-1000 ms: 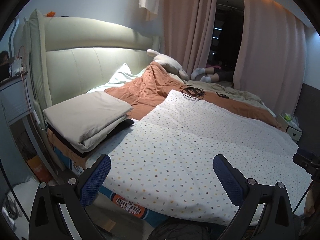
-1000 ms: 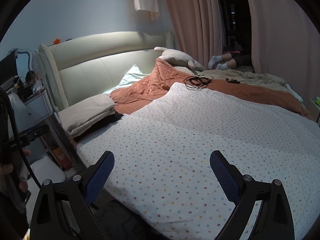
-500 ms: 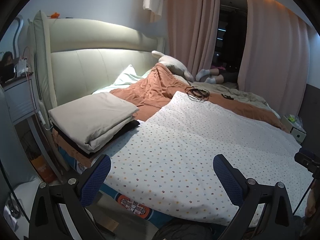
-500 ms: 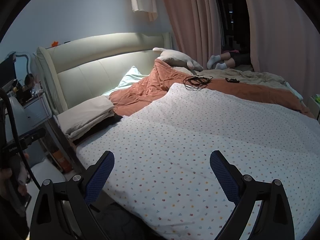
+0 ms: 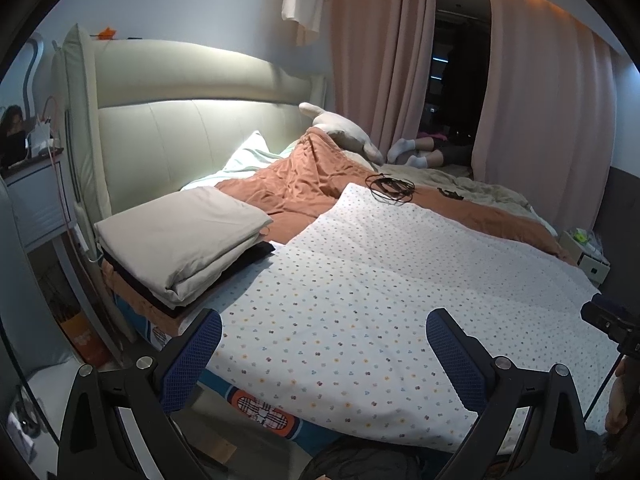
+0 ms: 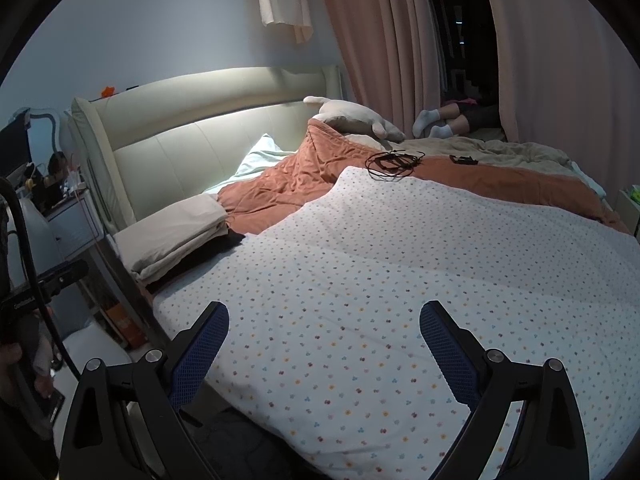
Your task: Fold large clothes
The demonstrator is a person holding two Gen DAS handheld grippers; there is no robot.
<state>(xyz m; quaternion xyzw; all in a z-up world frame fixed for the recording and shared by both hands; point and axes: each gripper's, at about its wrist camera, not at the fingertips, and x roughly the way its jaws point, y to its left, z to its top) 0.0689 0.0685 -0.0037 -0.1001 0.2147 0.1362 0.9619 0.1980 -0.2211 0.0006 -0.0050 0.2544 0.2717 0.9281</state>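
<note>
Both grippers, left (image 5: 323, 354) and right (image 6: 324, 348), hang with jaws wide apart and empty above the near edge of the dotted sheet (image 5: 400, 292), which lies spread flat on the bed. A folded stack (image 5: 180, 240) sits at the sheet's left, by the headboard (image 5: 192, 128).

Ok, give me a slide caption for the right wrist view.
Open right claw poised over a dotted sheet spread flat on the bed, folded beige linens stacked by the headboard.

White dotted sheet (image 5: 400, 288), orange quilt (image 5: 304, 176)
</note>
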